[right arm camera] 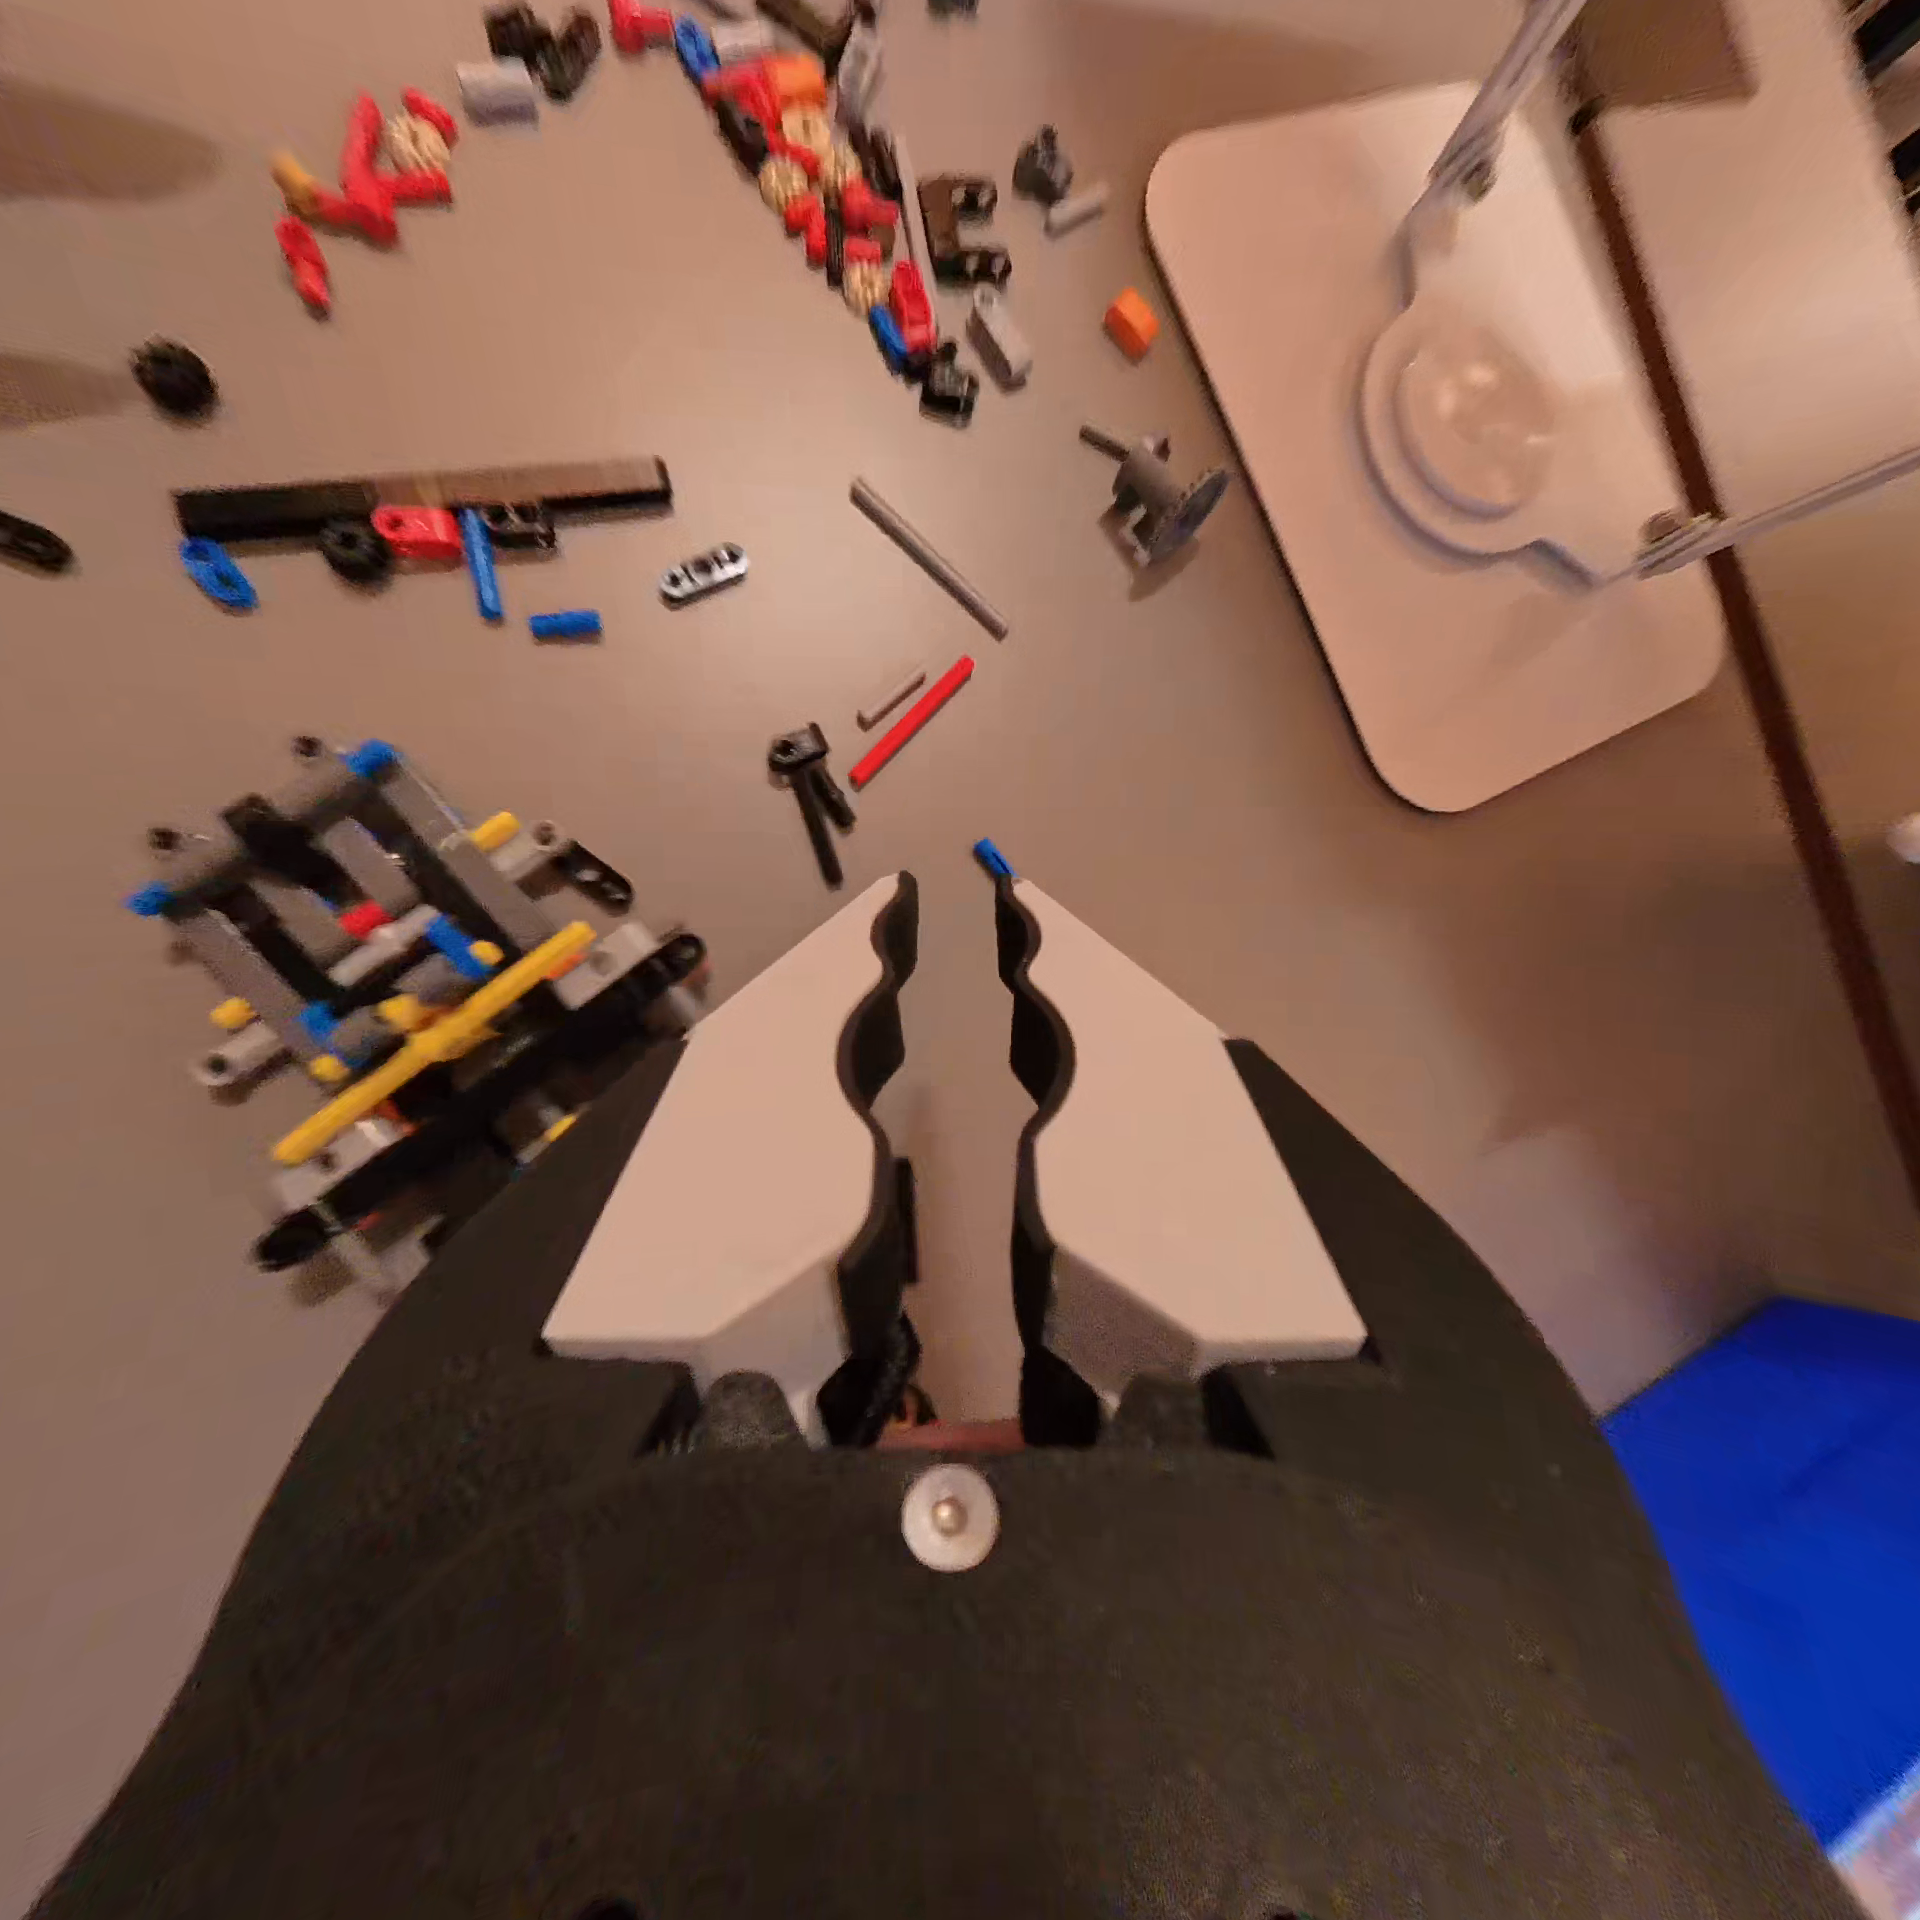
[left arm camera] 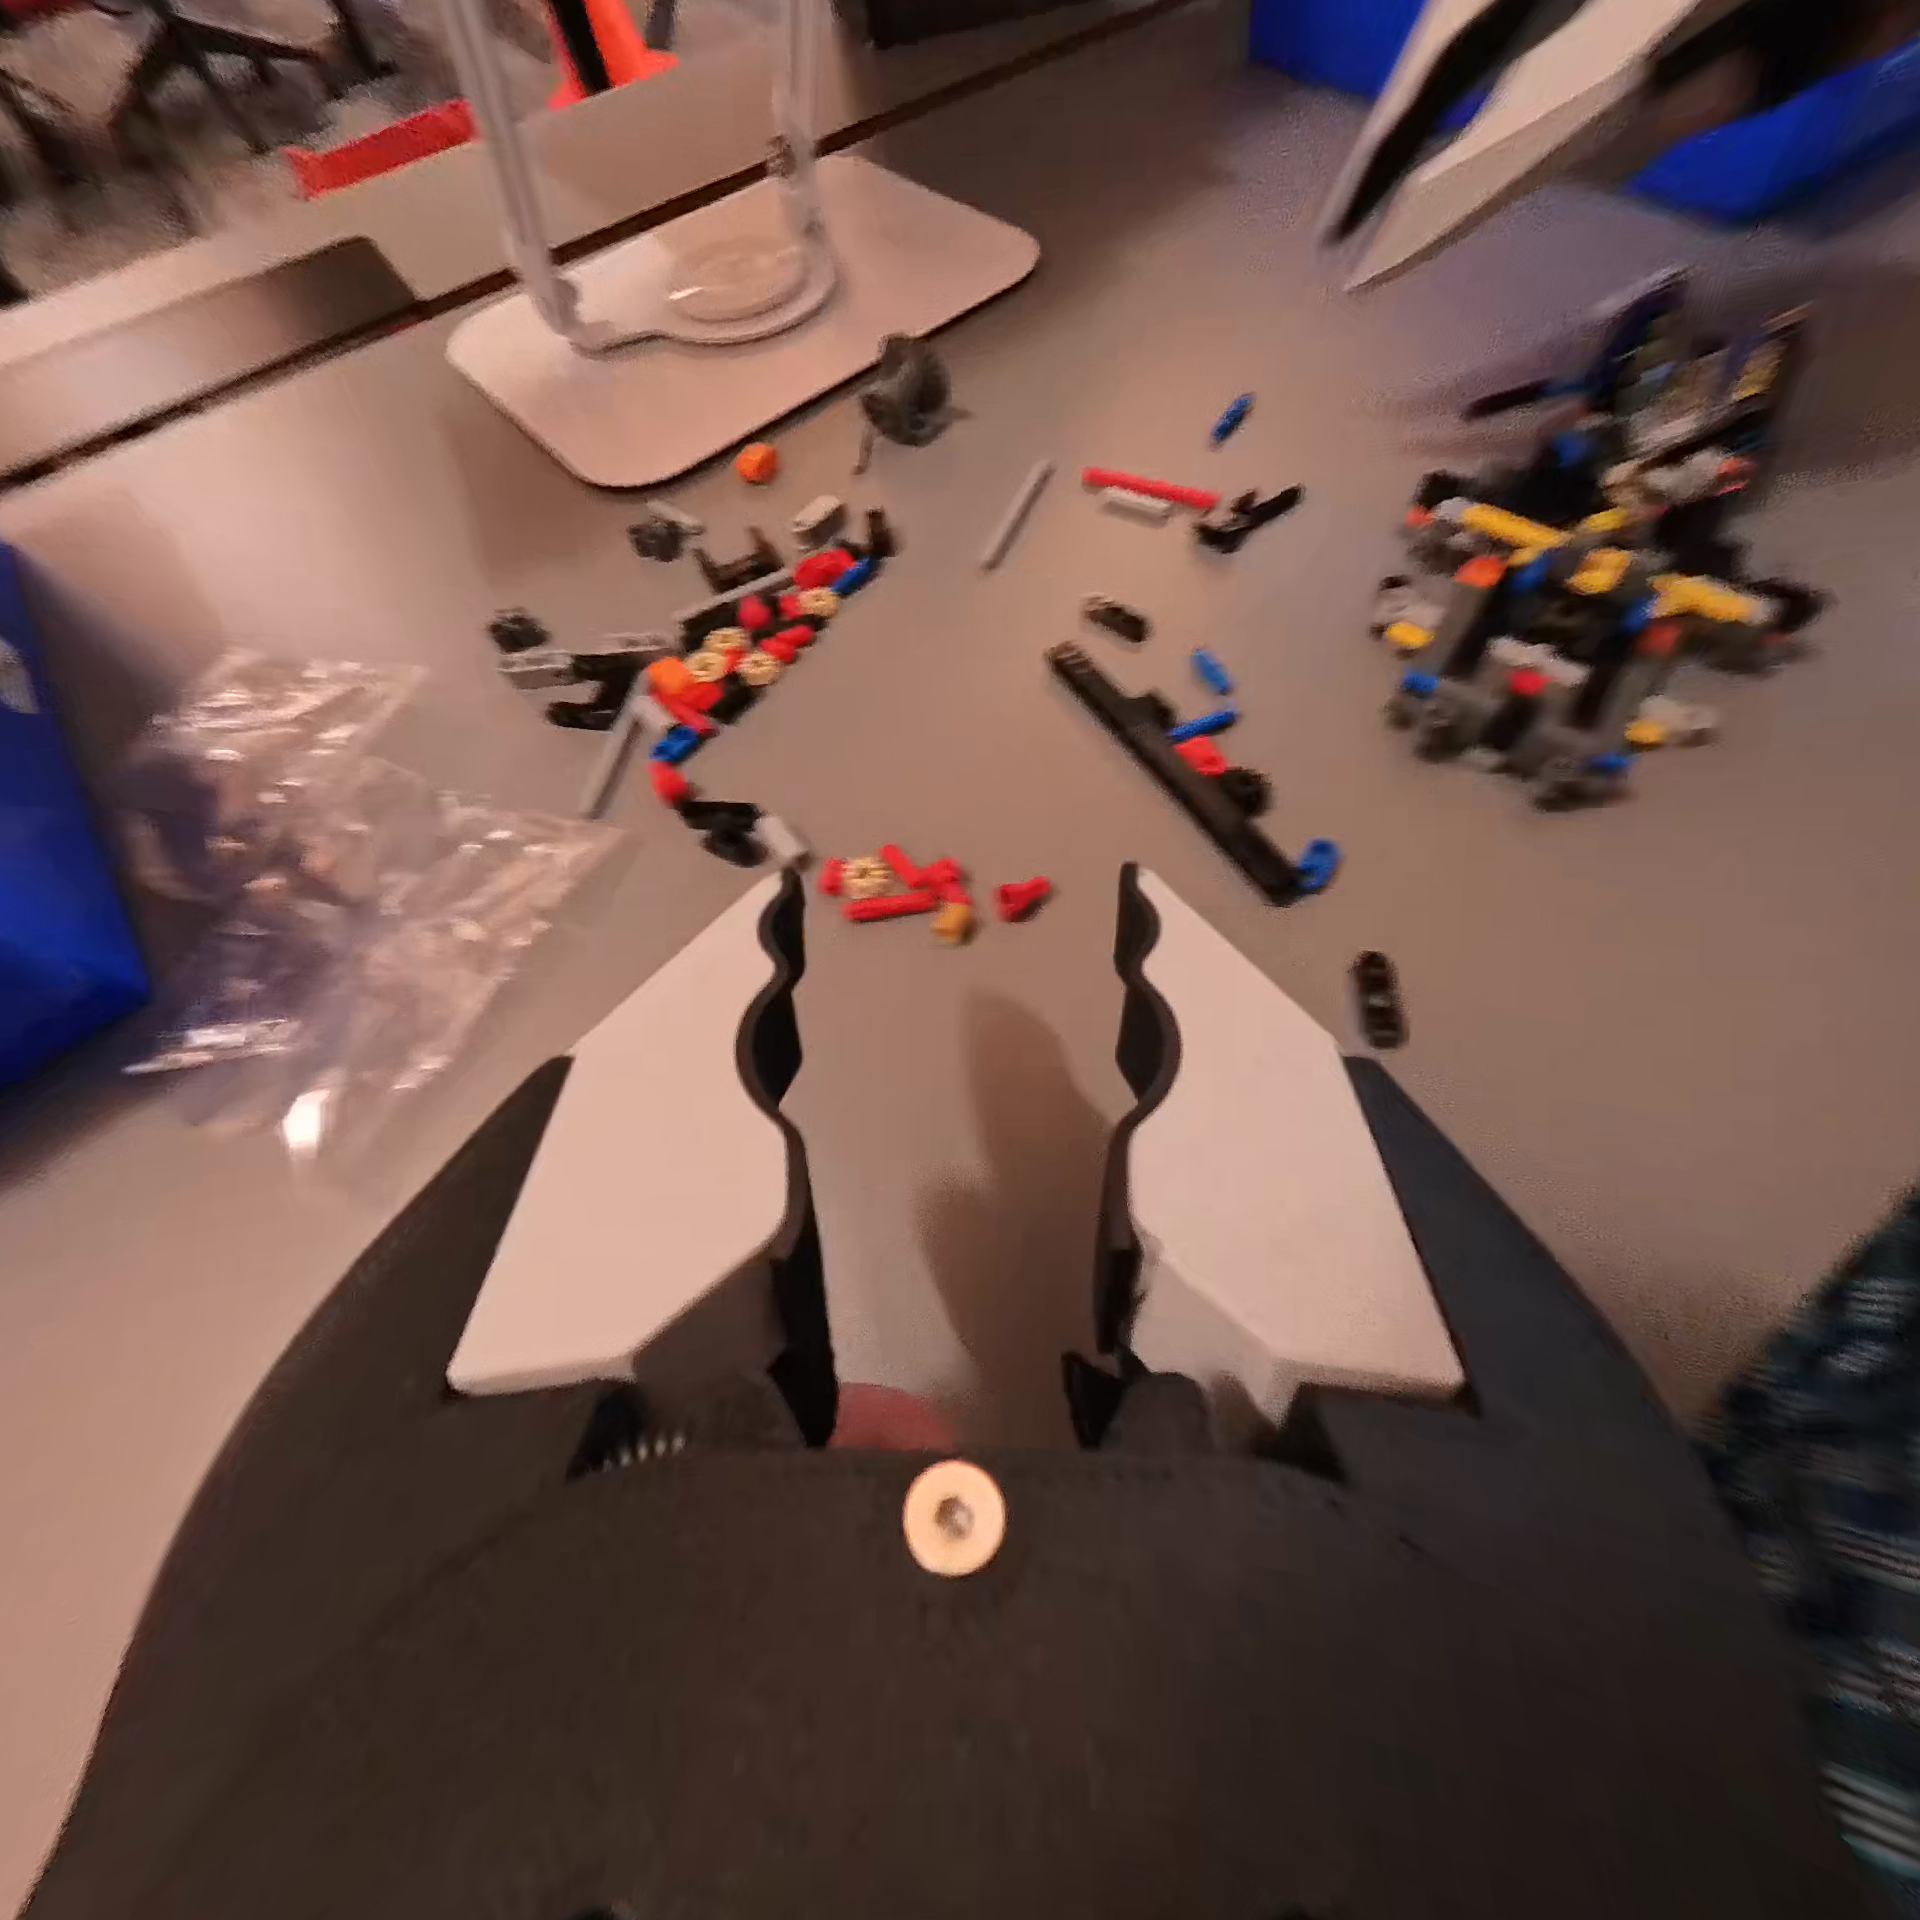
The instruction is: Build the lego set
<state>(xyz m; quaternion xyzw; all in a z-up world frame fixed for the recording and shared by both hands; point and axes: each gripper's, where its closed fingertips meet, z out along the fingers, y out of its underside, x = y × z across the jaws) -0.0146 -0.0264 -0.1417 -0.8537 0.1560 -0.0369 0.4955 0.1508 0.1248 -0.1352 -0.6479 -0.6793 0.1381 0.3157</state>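
The half-built lego model [left arm camera: 1590,613] of grey, black, yellow and blue parts stands on the grey table at the right; it also shows in the right wrist view [right arm camera: 416,997] at the left. Loose red, blue, black and tan pieces [left arm camera: 748,644] lie scattered across the table. My left gripper [left arm camera: 951,883] is open and empty, hovering just short of a small cluster of red pins [left arm camera: 914,894]. My right gripper [right arm camera: 951,883] is open with a narrow gap, empty, above the table; a small blue pin [right arm camera: 992,857] lies just past its right fingertip. The right gripper also shows in the left wrist view [left arm camera: 1351,239] at the top right.
A long black beam with blue and red parts [left arm camera: 1174,769] lies mid-table. A red axle [right arm camera: 912,719] and a grey axle [right arm camera: 928,559] lie ahead of the right gripper. A white stand base [left arm camera: 748,343] sits behind. Clear plastic bags [left arm camera: 343,883] lie left, blue bins [left arm camera: 1766,145] at the edges. Across from one pair of fingers to the other is roughly 25 centimetres. My right gripper's tips are some 8 centimetres from the red axle [right arm camera: 912,719]. Look for it in the left wrist view [left arm camera: 1151,483] too.
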